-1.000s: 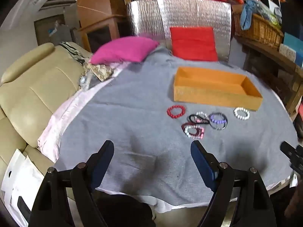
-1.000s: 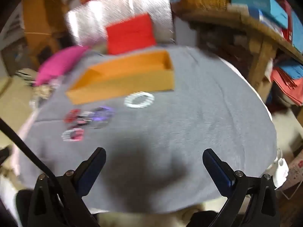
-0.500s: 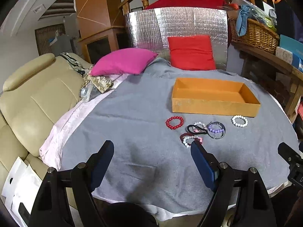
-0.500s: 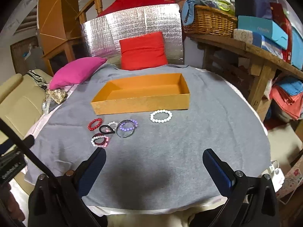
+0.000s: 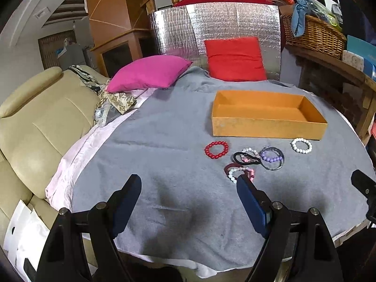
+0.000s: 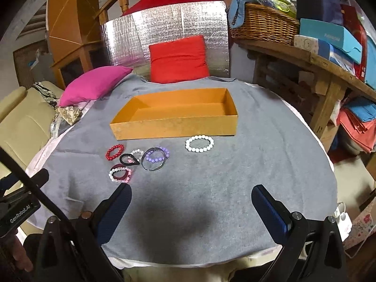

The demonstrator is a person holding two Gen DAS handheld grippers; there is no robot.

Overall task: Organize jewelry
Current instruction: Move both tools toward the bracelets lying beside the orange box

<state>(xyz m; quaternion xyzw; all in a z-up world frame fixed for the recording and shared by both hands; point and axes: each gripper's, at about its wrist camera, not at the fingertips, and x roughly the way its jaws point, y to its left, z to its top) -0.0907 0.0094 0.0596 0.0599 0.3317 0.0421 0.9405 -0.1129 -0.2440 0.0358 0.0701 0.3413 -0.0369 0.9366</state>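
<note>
Left tool (image 5: 189, 189) and right tool (image 6: 191, 198) hover level over the grey cloth (image 6: 211, 176); both spread, empty.

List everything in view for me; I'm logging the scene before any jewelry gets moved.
Box: 1, orange, empty, mid-table.
Red bracelet: 1, in front of box, leftmost.
White bracelet: 1, alone, near box's right end.
Purple bracelet: 1, lying on a dark bangle.
Other bracelets: several, black, pink, pearl, overlapping; exact count unclear.
Cloth: 1, grey, covering table.
Pillows: 1 pink, 1 red, behind box.
Foil panel: 1, silver, behind red pillow.
Basket: 1, wicker, on shelf, right.
Sofa: 1, beige, left.
Left gripper: open, holding nothing.
Right gripper: open, holding nothing.
</note>
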